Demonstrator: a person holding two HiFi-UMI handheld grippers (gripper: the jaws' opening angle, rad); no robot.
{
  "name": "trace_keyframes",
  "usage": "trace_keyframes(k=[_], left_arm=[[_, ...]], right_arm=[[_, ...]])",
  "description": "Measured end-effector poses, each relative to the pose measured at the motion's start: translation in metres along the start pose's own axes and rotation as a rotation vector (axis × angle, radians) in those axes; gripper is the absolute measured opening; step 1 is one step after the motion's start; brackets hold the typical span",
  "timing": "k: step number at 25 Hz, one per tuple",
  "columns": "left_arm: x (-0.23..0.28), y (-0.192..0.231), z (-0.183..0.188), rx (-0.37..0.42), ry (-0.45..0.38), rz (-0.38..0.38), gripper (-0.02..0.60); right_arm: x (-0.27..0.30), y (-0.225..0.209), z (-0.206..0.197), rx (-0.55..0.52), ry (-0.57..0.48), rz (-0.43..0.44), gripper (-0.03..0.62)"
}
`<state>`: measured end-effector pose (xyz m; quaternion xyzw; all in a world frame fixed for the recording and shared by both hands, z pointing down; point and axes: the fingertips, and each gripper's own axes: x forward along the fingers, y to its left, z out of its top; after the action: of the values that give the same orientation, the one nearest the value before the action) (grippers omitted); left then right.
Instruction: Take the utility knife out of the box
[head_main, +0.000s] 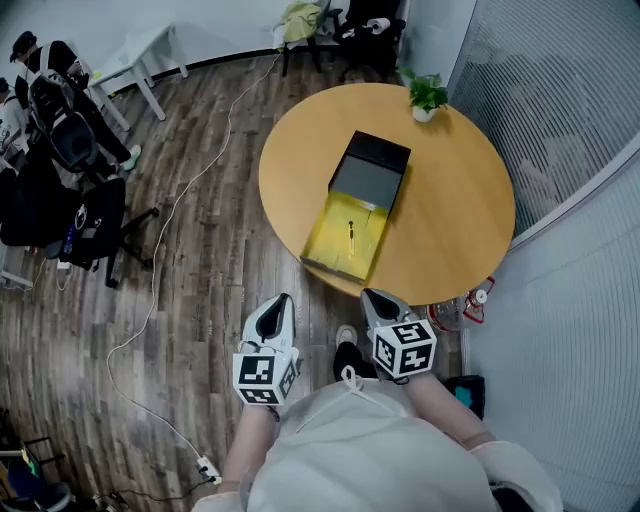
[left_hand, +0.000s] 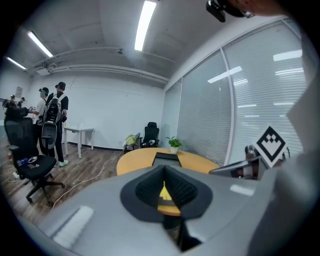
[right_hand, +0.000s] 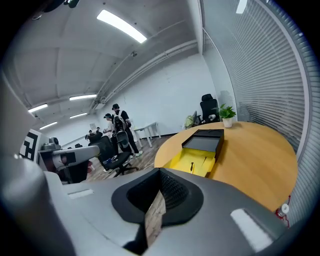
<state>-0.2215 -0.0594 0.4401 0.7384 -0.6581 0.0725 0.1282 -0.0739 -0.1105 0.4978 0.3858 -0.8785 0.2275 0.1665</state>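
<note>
An open box lies on the round wooden table (head_main: 455, 205). Its yellow tray (head_main: 335, 228) faces me and its black lid (head_main: 372, 168) stands behind it. The utility knife (head_main: 351, 231) is a small dark thing in the middle of the tray, also seen in the right gripper view as the knife (right_hand: 192, 166) on the tray (right_hand: 197, 157). My left gripper (head_main: 280, 302) and right gripper (head_main: 373, 297) hang side by side over the floor, short of the table's near edge. Both are shut and hold nothing. In their own views the left gripper (left_hand: 165, 189) and right gripper (right_hand: 157, 199) point towards the box.
A small potted plant (head_main: 427, 95) stands at the table's far edge. A bottle (head_main: 470, 303) sits on the floor by the table's right side. A white cable (head_main: 170, 230) runs across the wood floor. Office chairs (head_main: 85, 215) and people stand at the left, a blinded glass wall (head_main: 560, 90) at the right.
</note>
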Motion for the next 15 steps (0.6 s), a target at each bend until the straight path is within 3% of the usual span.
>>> trace_keyframes(k=[8, 15], left_arm=[[0.141, 0.016, 0.036, 0.018, 0.016, -0.02, 0.006], [0.219, 0.028, 0.03, 0.026, 0.087, -0.053, 0.006]], right_arm=[[0.086, -0.083, 0.065, -0.002, 0.012, -0.01, 0.0], [0.139, -0.129, 0.076, 0.055, 0.065, -0.034, 0.0]])
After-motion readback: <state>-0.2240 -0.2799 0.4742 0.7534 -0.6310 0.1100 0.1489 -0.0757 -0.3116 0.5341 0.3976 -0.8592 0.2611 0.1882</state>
